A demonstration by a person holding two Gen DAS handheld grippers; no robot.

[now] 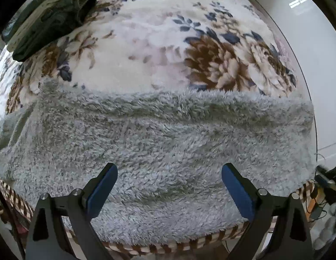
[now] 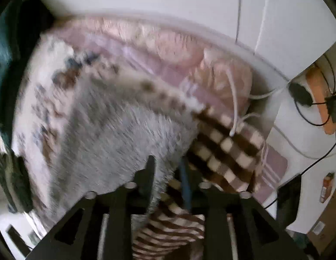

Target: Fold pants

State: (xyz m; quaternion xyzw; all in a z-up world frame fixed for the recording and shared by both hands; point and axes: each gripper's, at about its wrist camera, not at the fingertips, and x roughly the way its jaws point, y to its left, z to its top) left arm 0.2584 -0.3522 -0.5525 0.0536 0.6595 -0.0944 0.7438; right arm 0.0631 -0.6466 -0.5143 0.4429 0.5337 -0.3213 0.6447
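Item: grey fleece pants (image 1: pixel 159 143), shaggy pile, laid flat in a broad band across the near part of a bed, on top of a cream floral blanket (image 1: pixel 146 43) printed with brown blooms and blue leaves. The far edge of the pants runs roughly straight across the blanket; the near edge reaches the bed's border, where a brown-and-cream checked blanket (image 1: pixel 163 248) shows beneath. Left hand-held gripper (image 1: pixel 169 186): points down over the pants, jaws spread wide, blue pads (image 1: pixel 103 188) clear of the pile, nothing between them. Right hand-held gripper (image 2: pixel 167 173): view blurred; jaws stand part-way apart at a corner of the grey fleece pants (image 2: pixel 116 143), with a fold of fleece lying between the fingers; whether the pads press on it cannot be told. Beside that corner: the checked blanket (image 2: pixel 224 151) hanging over the bed edge, with pink bedding (image 2: pixel 168 49) bunched behind it along a white wall. Further items: a dark green garment (image 1: pixel 48 15) with pale trim, heaped at the far left corner of the bed, well apart from the pants; a white cord (image 2: pixel 235 104) draped over the pink bedding; black cables (image 2: pixel 315 117) on the pale floor to the right.
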